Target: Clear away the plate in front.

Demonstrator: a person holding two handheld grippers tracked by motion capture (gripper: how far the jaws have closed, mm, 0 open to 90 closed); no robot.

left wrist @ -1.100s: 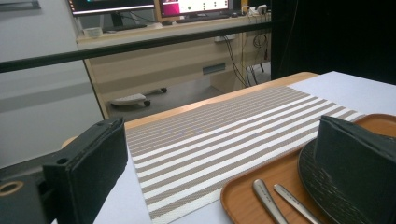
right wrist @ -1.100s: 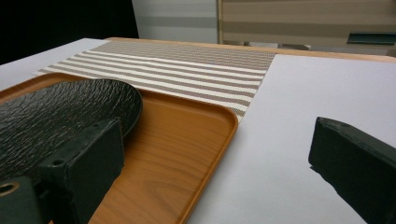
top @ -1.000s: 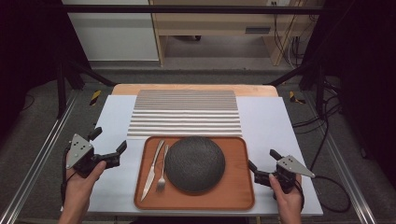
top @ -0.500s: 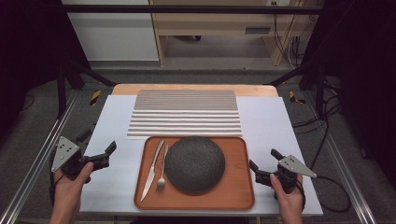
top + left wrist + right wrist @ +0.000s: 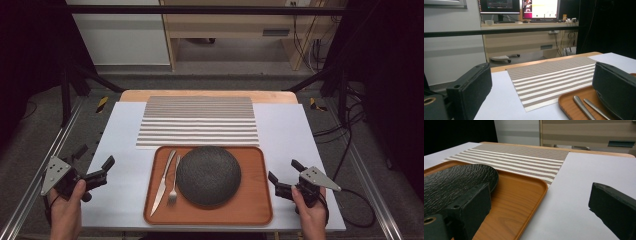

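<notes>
Wooden tray [image 5: 257, 212] lies between both open, well-separated grippers.

Fork [image 5: 596, 108] tines cut off, plate [image 5: 610, 105] perhaps half-hidden

Striped placemat [image 5: 198, 120] flat on the white surface [image 5: 290, 130], just beyond the tray's far edge. Farther behind the placemat: a wooden desk [image 5: 524, 37] bearing two lit monitors [image 5: 499, 6], cables [image 5: 345, 130] on the floor.

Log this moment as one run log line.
left claw: open, off tray's left | right claw: open, beside tray right edge | plate, knife, fork: on tray, untouched | placemat: bare
</notes>
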